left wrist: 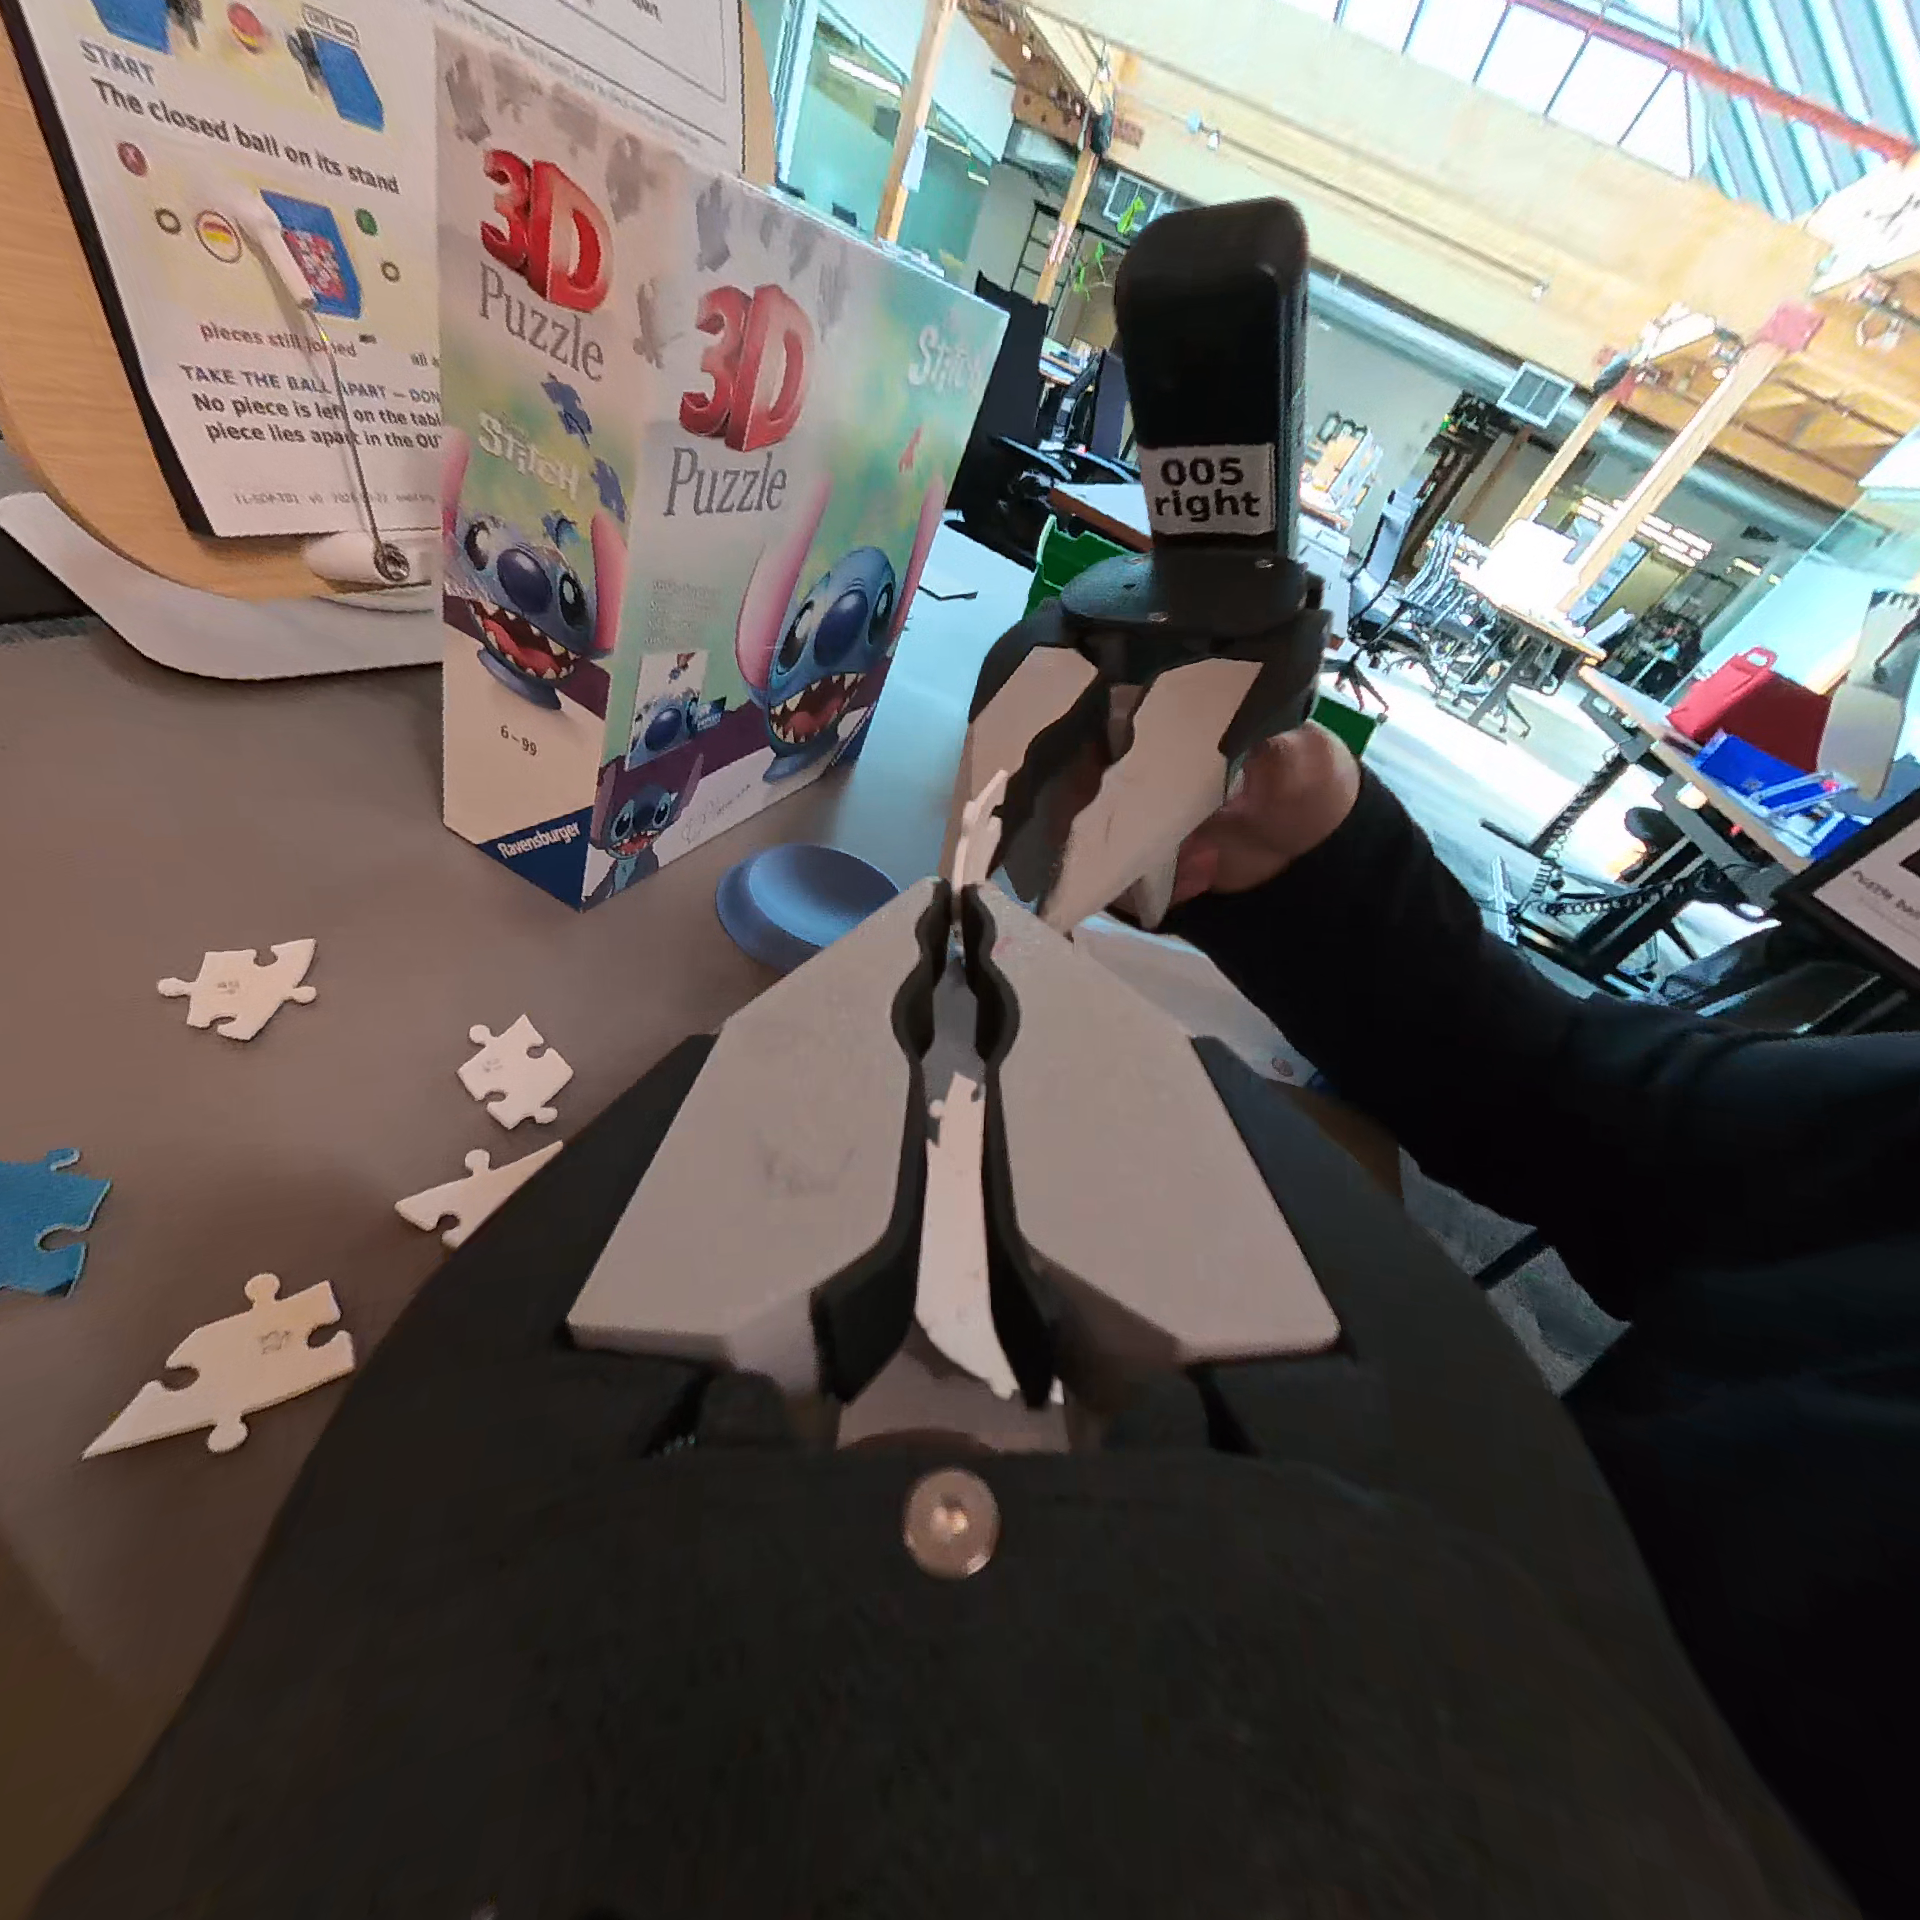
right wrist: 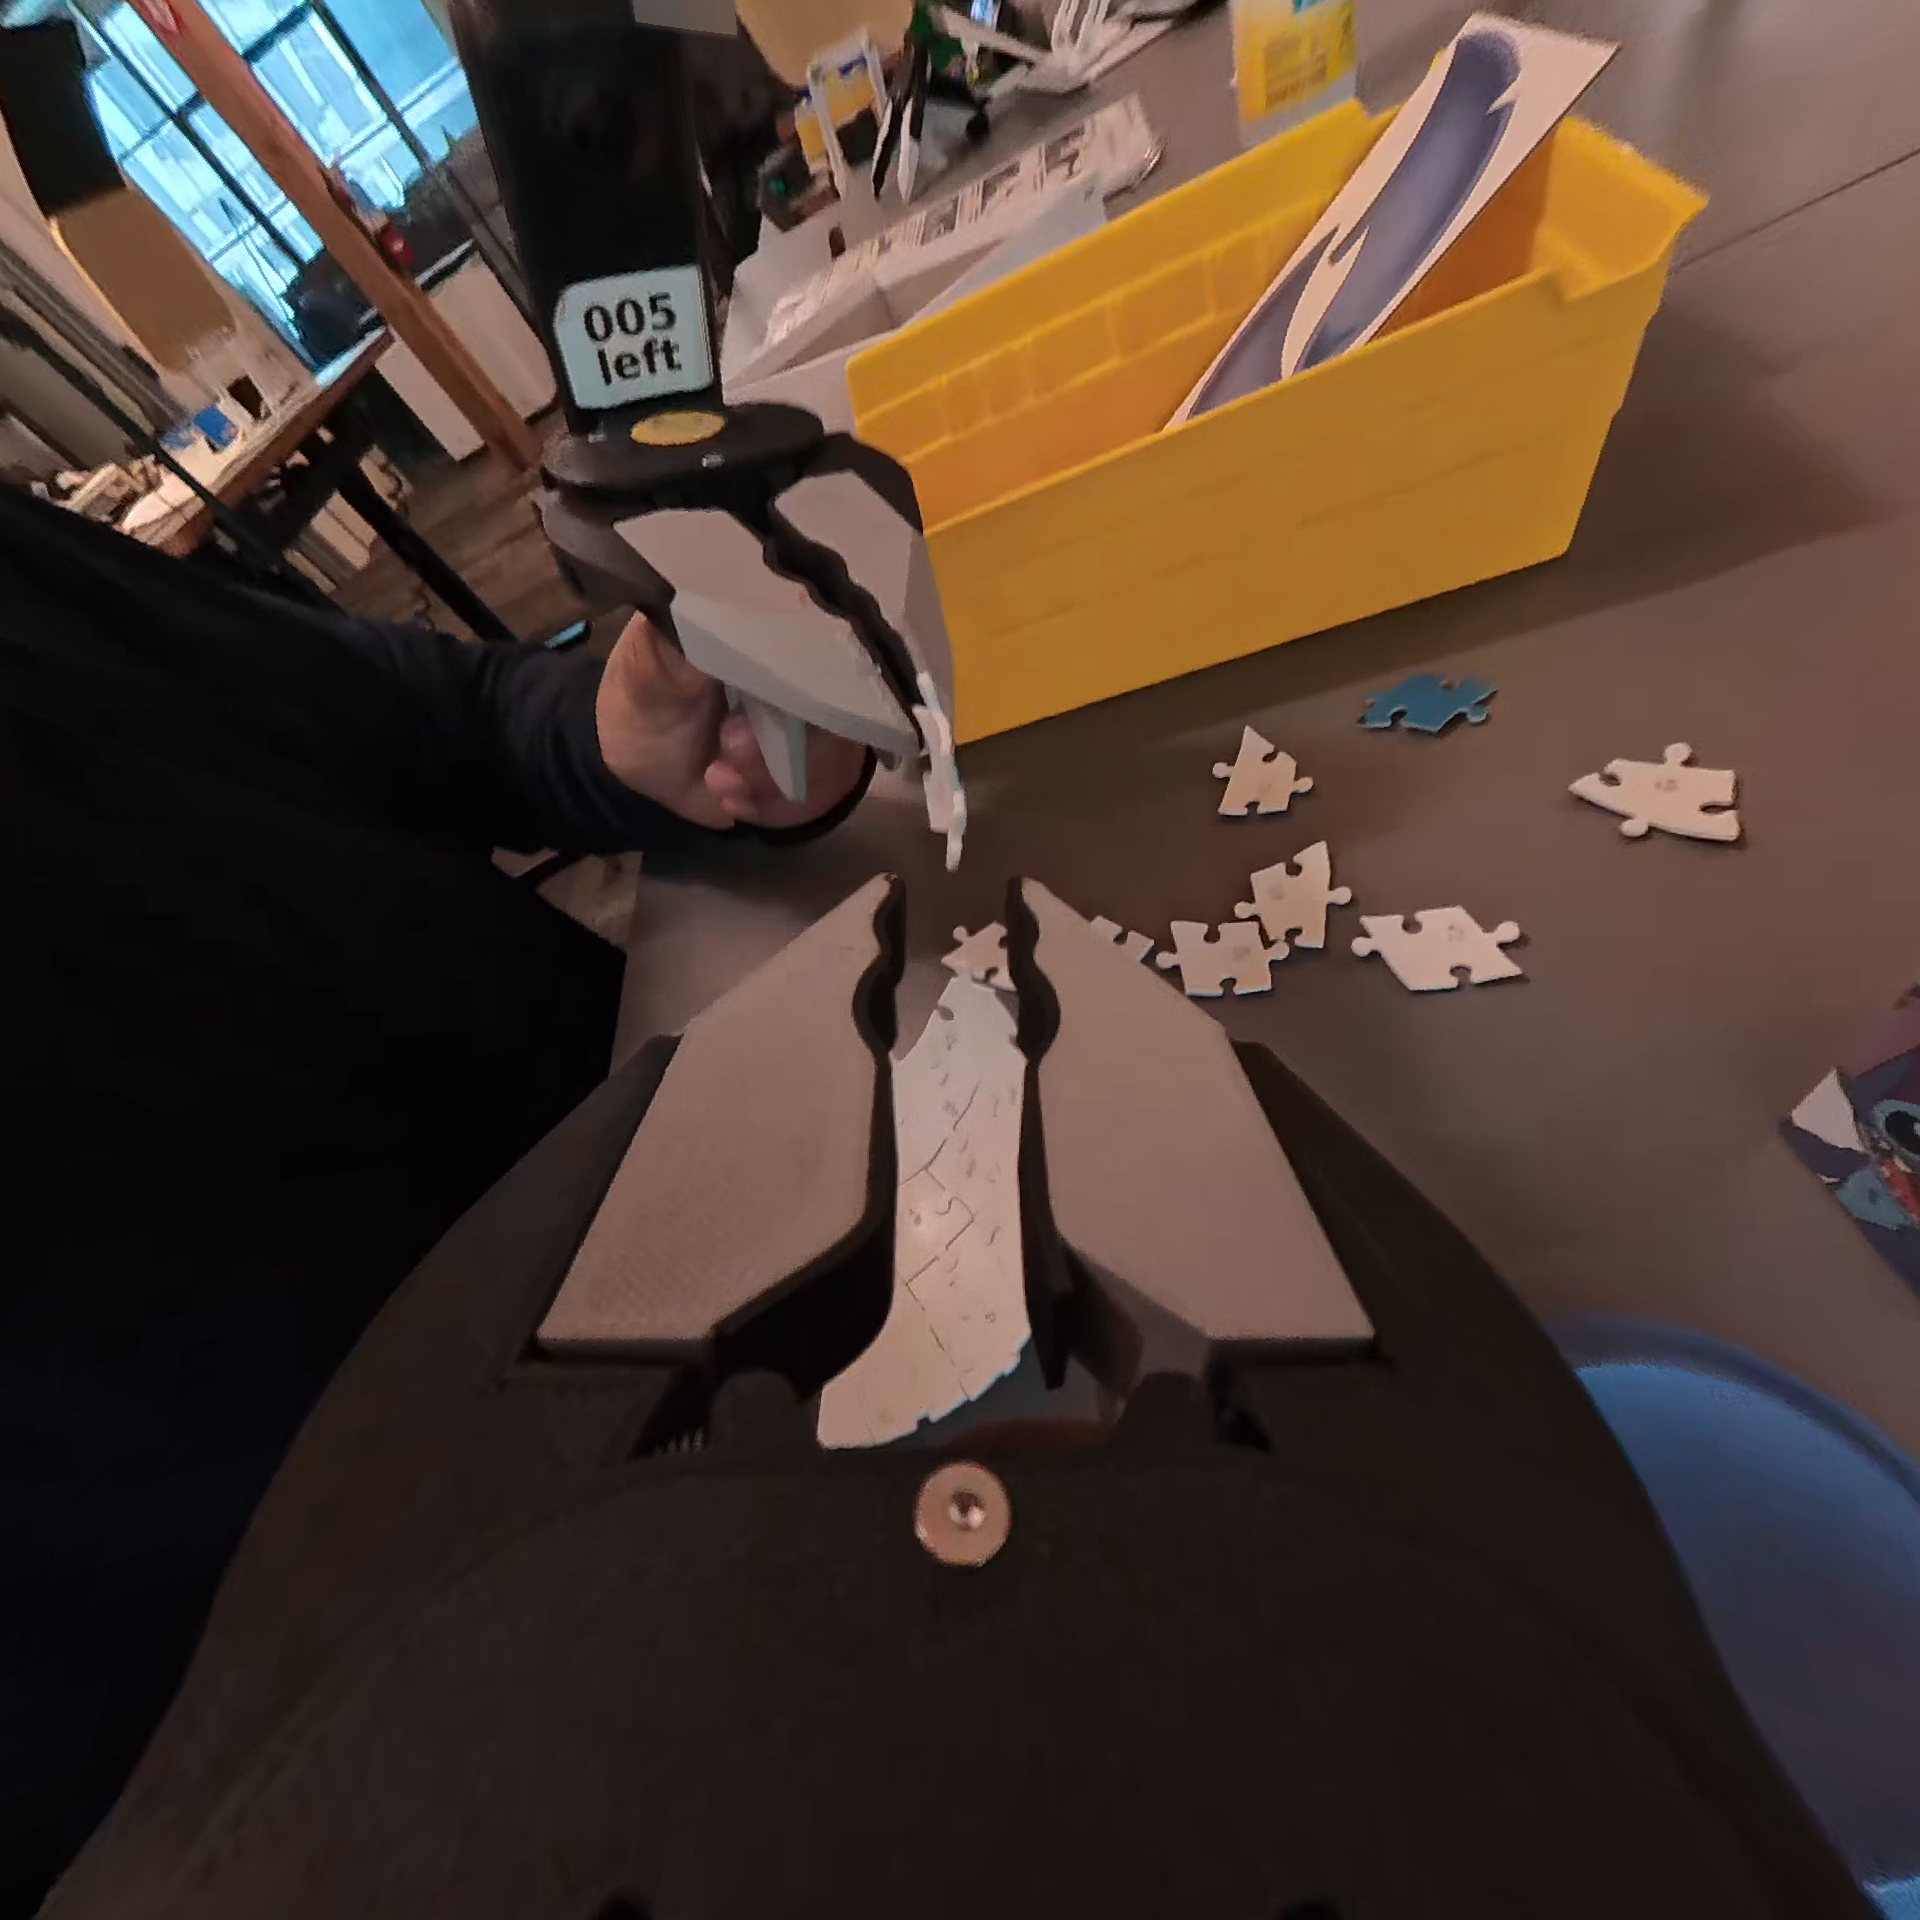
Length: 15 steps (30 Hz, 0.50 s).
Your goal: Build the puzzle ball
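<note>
- Left hand-held gripper (left wrist: 956, 899) pinches a single white piece (left wrist: 951, 1236).
- Right hand-held gripper (right wrist: 956, 894) clamps the joined curved section (right wrist: 951, 1195), at 12 o'clock.
- Loose pieces (right wrist: 1439, 945) lie on the table (right wrist: 1558, 623); most of the ball seems unbuilt.

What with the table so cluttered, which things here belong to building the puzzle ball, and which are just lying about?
For the job:
white piece in the left gripper
joined section in the right gripper
loose pieces
blue stand

Lying about:
puzzle box
yellow bin
instruction sheet
</note>
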Motion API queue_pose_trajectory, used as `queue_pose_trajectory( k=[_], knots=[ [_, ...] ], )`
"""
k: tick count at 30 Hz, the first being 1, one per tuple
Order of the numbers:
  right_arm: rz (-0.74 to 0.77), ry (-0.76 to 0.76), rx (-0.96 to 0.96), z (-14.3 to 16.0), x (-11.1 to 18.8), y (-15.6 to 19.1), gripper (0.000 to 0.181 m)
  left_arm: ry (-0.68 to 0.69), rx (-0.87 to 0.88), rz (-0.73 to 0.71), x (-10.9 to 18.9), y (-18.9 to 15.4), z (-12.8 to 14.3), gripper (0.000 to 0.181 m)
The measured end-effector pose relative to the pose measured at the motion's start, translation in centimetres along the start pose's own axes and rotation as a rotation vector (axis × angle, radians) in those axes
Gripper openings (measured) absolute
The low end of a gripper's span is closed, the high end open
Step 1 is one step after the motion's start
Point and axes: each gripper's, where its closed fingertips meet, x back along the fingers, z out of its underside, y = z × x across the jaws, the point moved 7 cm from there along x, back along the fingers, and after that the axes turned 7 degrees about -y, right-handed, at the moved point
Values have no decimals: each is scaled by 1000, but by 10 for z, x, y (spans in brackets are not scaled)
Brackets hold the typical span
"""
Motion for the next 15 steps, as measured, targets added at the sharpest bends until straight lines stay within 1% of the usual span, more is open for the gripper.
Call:
queue_pose_trajectory(
  k=[3, 7, 12, 15],
  knots=[
    [2, -45, 22, -5, 2, 3, 0, 6, 41, 20, -5, -4, 6, 0],
    [18, -16, 33, -1, 3, 3, 0, 50, 37, 11, -9, -5, 17, 0],
    [33, 27, 44, 3, 0, 2, 0, 150, 57, 36, -13, -3, 31, 1],
    [30, 19, 31, 4, -4, 2, 0, 180, 35, 22, -14, -3, 34, 1]
  ],
)
